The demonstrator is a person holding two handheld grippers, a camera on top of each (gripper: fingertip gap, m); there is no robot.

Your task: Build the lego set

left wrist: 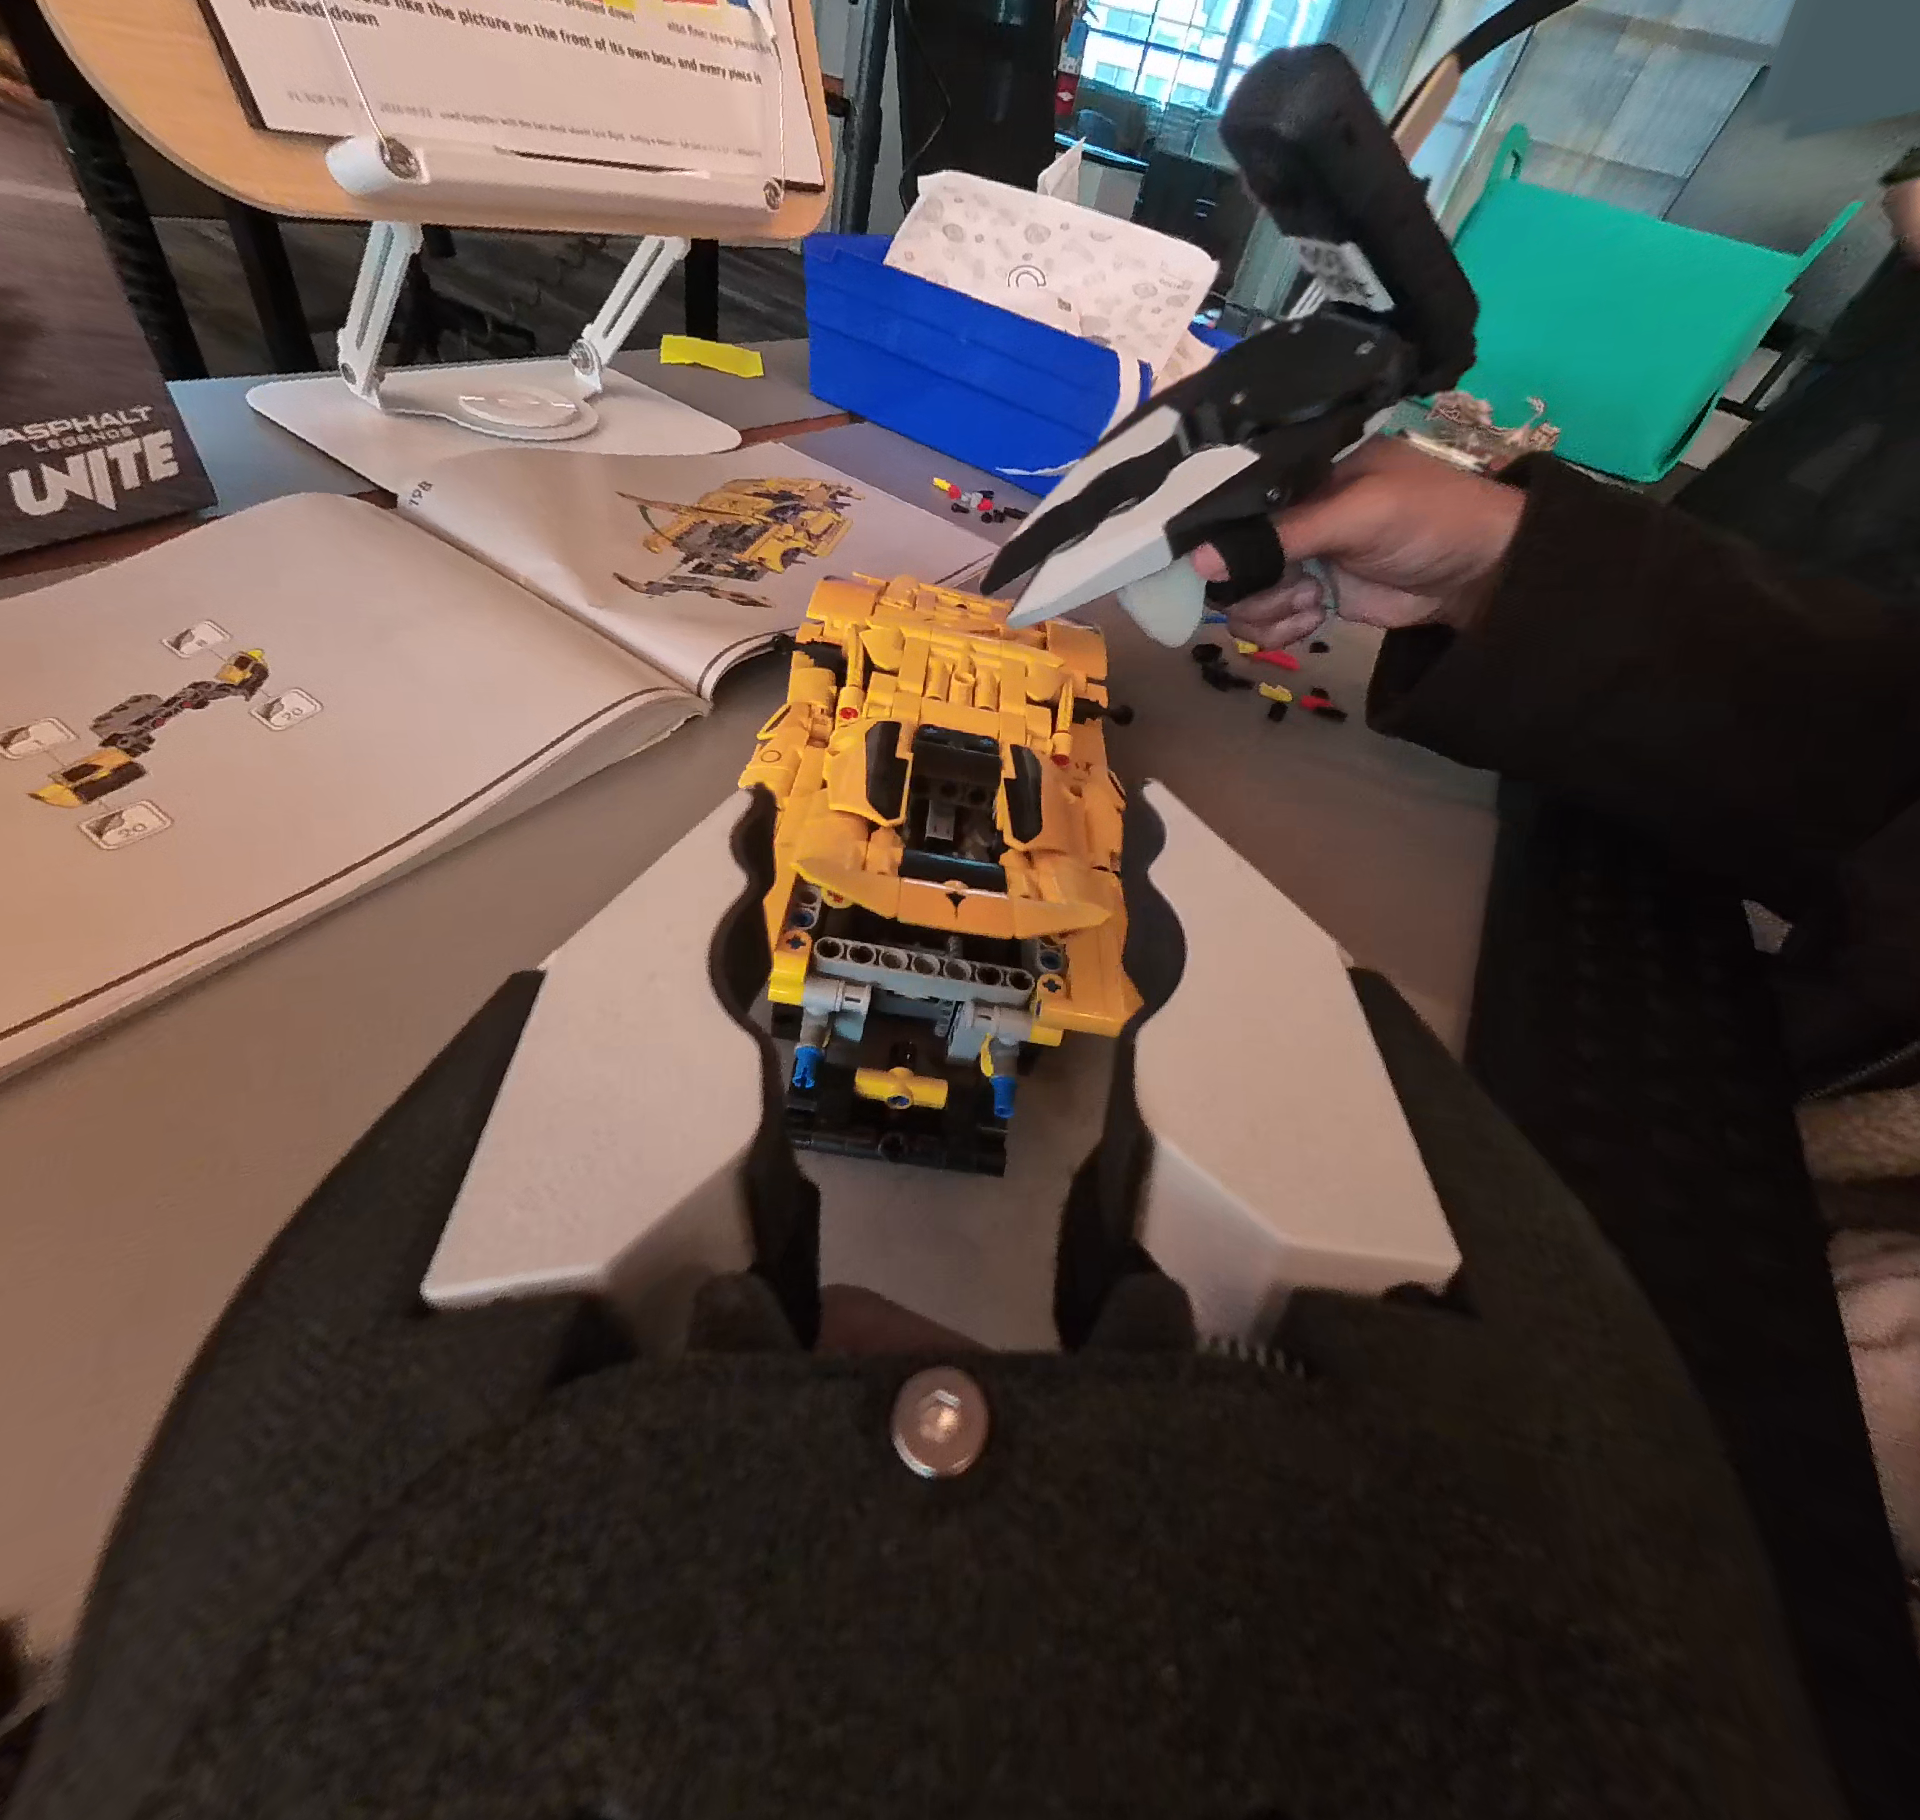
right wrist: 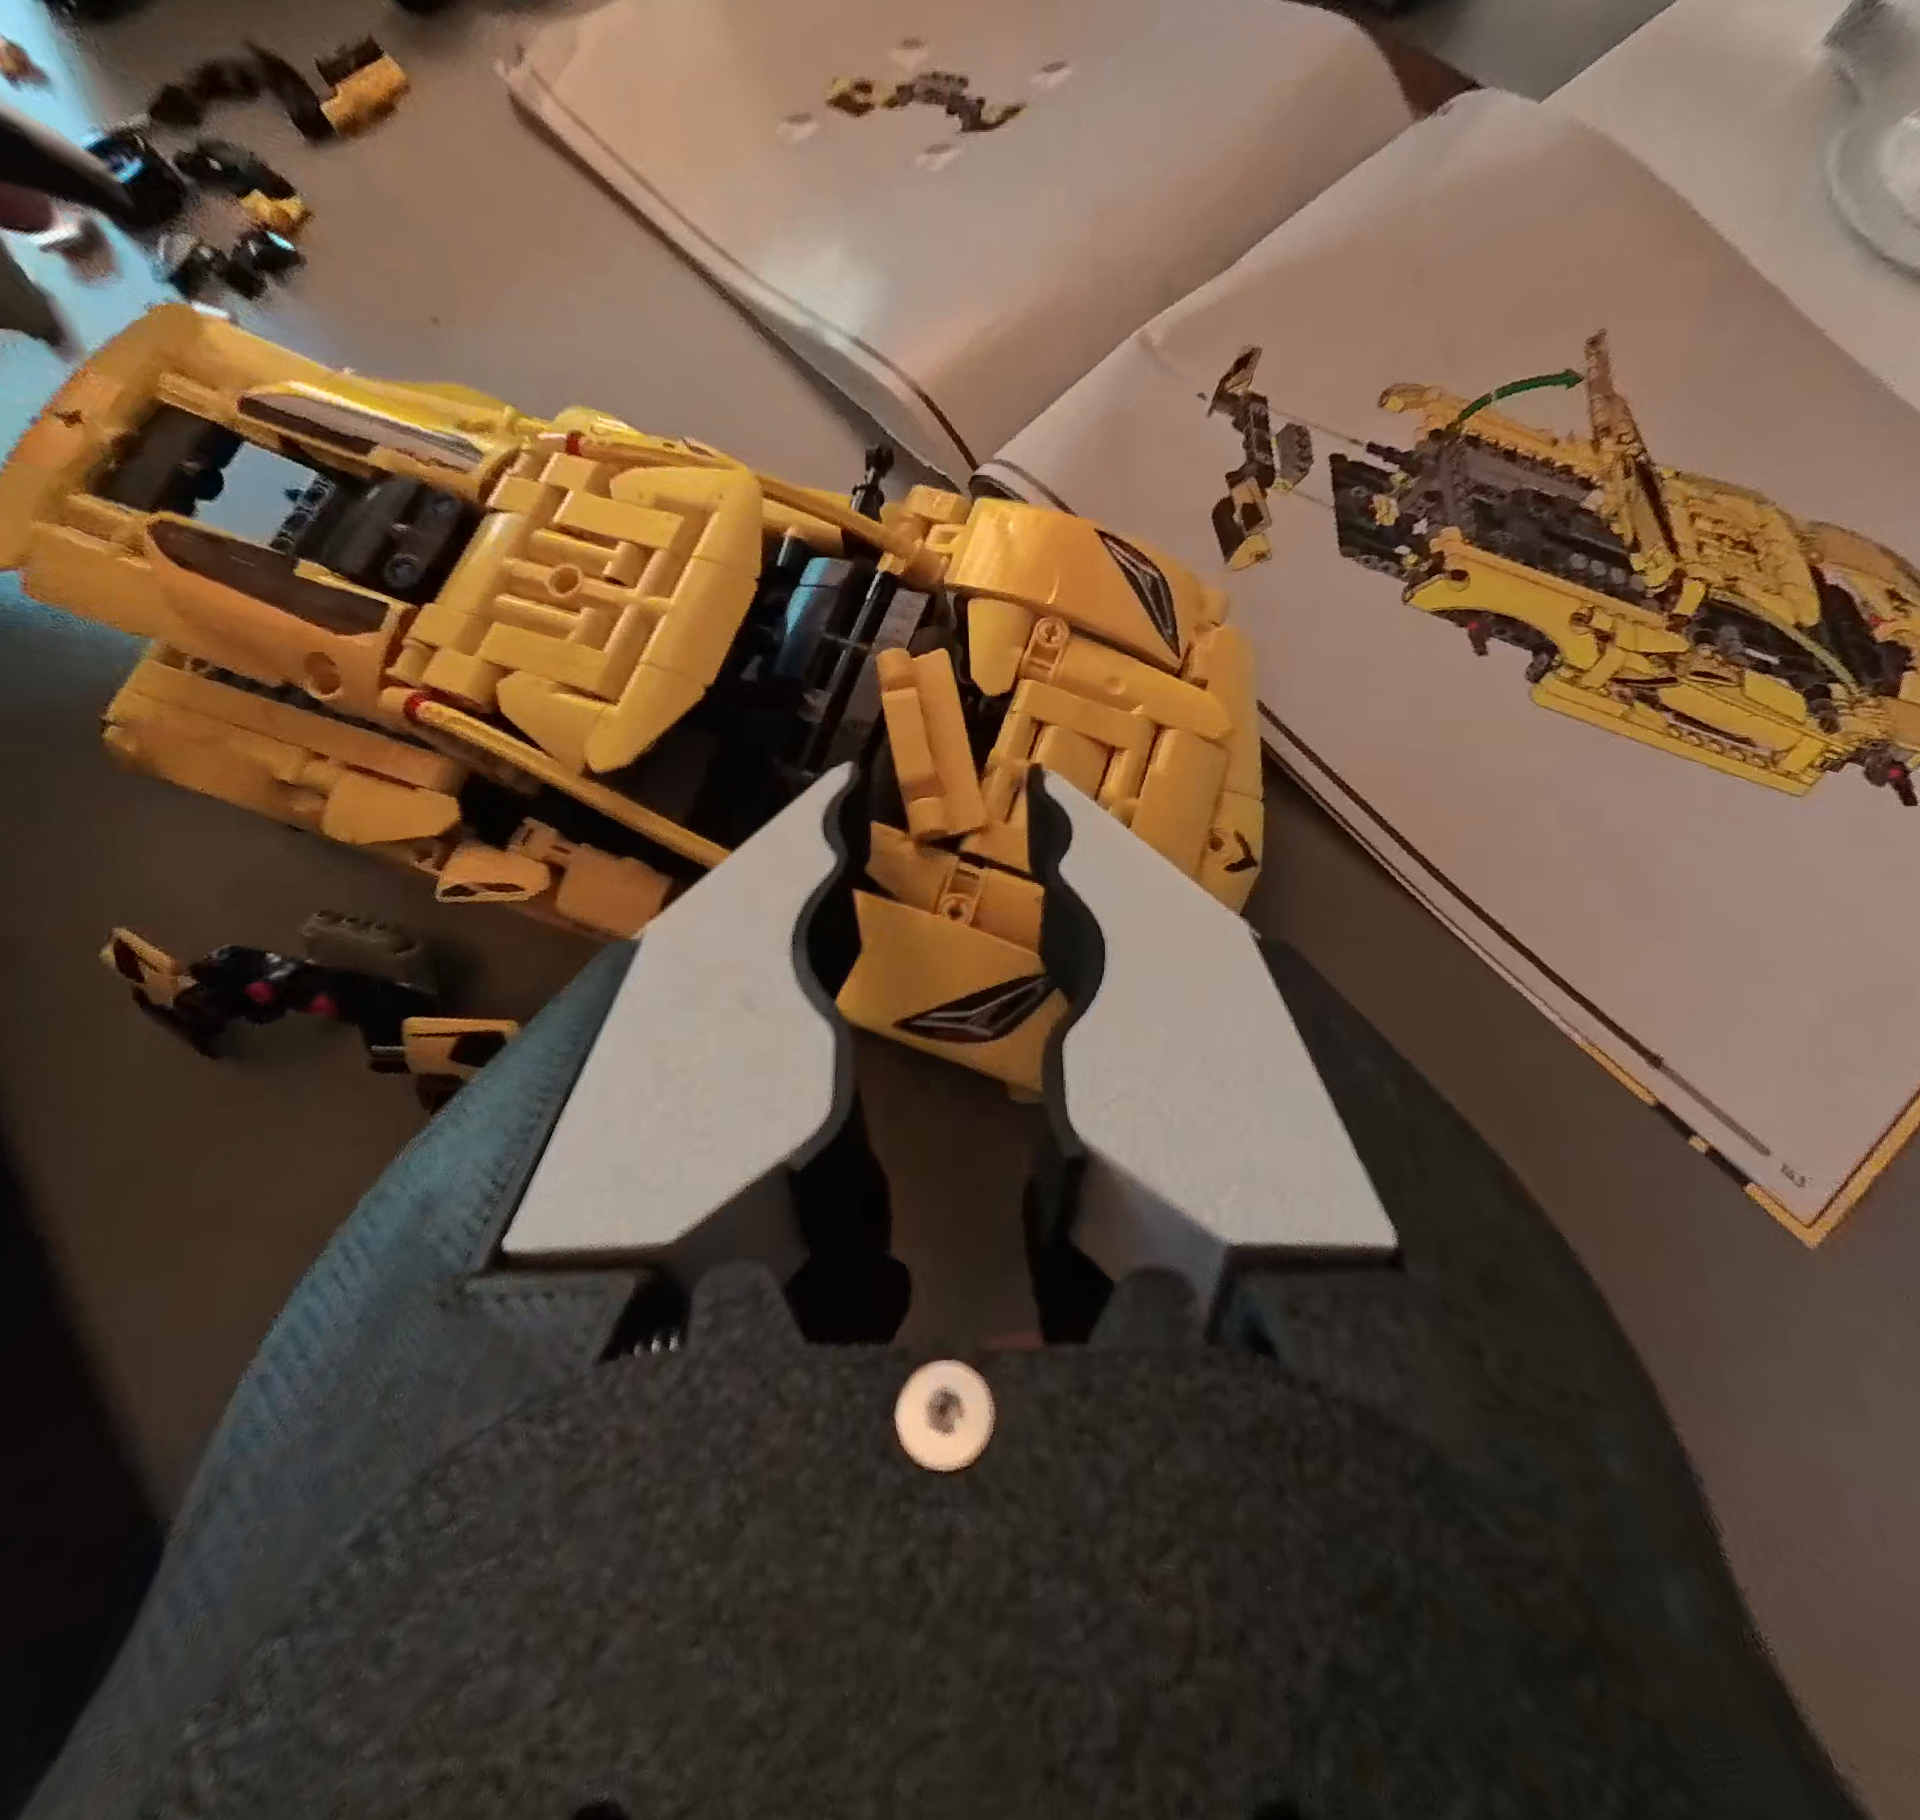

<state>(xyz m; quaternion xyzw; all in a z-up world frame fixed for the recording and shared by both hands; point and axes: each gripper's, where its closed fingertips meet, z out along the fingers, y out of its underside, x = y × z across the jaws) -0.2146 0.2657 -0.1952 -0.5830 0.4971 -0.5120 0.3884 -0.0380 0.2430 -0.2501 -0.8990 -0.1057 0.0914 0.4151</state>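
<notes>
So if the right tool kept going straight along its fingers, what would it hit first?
Most likely the yellow lego car: the right tool points down at its end by the open instruction booklet, fingers slightly parted. The left wrist view shows its tips about at the bodywork, though contact is unclear.

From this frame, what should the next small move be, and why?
Probably lower the right tongs a touch and press the yellow panel at the car's far end. They hover nearly closed just over that end, holding nothing visible, while the left tongs stand open on either side of the near end, seemingly bracing it. The open manual shows a further step.
</notes>
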